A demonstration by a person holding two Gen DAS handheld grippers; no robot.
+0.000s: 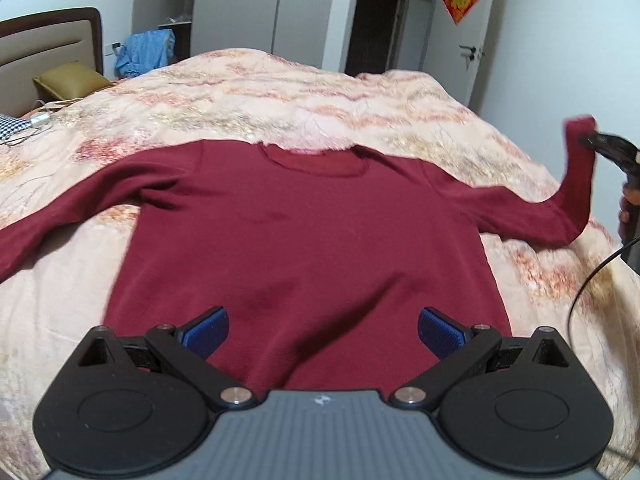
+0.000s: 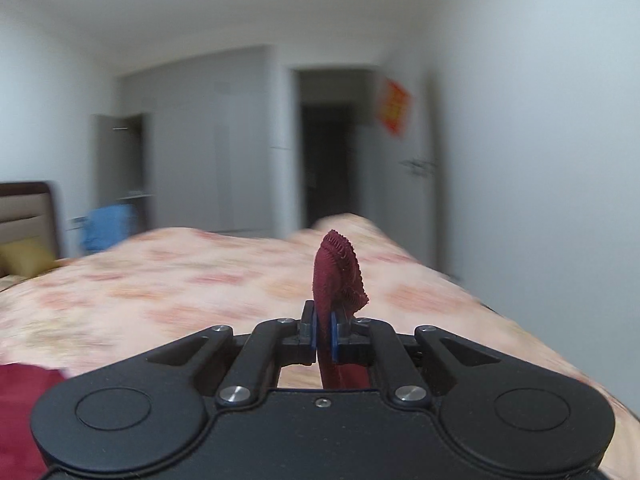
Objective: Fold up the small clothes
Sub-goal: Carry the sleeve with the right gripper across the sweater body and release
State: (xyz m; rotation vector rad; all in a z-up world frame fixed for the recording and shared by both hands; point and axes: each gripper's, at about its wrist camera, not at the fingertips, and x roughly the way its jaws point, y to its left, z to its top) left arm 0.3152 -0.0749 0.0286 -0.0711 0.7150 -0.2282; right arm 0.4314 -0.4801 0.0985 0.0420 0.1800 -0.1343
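— Left wrist view: our left gripper [image 1: 322, 332] hangs wide open, empty, over the maroon sweater [image 1: 304, 240] lying flat on the bedspread [image 1: 280, 92].

— Right wrist view: our right gripper [image 2: 324, 334] pinches the sleeve cuff [image 2: 338, 276]; we should carry it across the chest, keeping tension.

A bed [image 1: 360, 92] under a peach floral quilt carries a dark red long-sleeved knit top [image 1: 304, 232] spread flat.

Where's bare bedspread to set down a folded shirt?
Free: the bedspread beyond the maroon shirt's collar, and the near-left patch below its left sleeve. Crowded: the headboard corner with the pillow and cables; the right side, where the right gripper lifts the cuff.
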